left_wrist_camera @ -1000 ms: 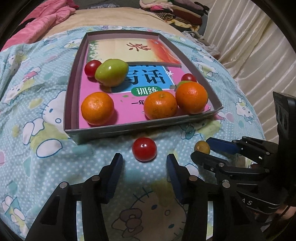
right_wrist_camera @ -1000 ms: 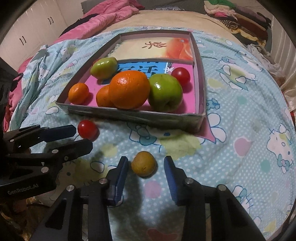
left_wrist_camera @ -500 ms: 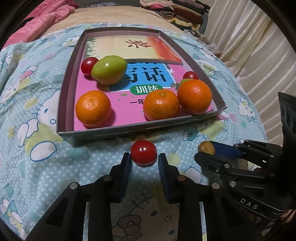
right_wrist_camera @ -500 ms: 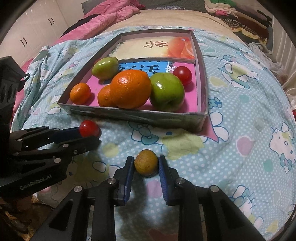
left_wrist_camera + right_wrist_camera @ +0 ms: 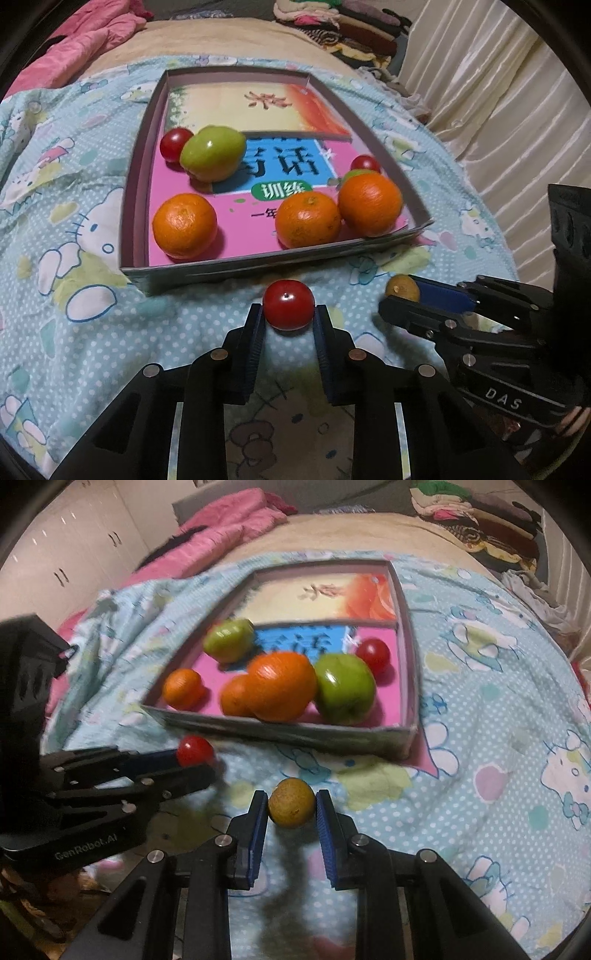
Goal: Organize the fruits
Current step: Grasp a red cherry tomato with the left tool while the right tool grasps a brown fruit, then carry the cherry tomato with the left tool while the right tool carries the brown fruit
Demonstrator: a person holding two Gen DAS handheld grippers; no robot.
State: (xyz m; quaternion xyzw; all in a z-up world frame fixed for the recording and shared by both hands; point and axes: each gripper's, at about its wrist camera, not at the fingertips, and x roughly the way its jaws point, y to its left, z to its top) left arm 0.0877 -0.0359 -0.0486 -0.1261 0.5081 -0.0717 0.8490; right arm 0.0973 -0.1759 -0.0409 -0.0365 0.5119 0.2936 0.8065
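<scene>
My left gripper [image 5: 288, 307] is closing its jaws on a red cherry tomato [image 5: 289, 312], both pads against its sides, just in front of the cardboard box [image 5: 136, 206]. My right gripper [image 5: 291, 794] is shut on a small yellow-brown fruit [image 5: 291, 809] slightly above the blue patterned bedsheet [image 5: 498, 812]. In the box lie three oranges [image 5: 184, 226], two green fruits [image 5: 213, 158] and two red tomatoes [image 5: 173, 143], on top of colourful books. Each gripper shows in the other's view, with the right gripper [image 5: 400, 295] to the right and the left gripper [image 5: 199, 762] to the left.
A pink quilt [image 5: 229, 528] lies at the bed's far left. Folded clothes [image 5: 343, 22] are piled at the far end. A cream curtain [image 5: 498, 110] hangs along the right side. White cupboards [image 5: 74, 554] stand beyond the bed on the left.
Both grippers went from open to shut around their fruits: the left on the red tomato, the right on the yellow-brown fruit. Both fruits now sit between the pads.
</scene>
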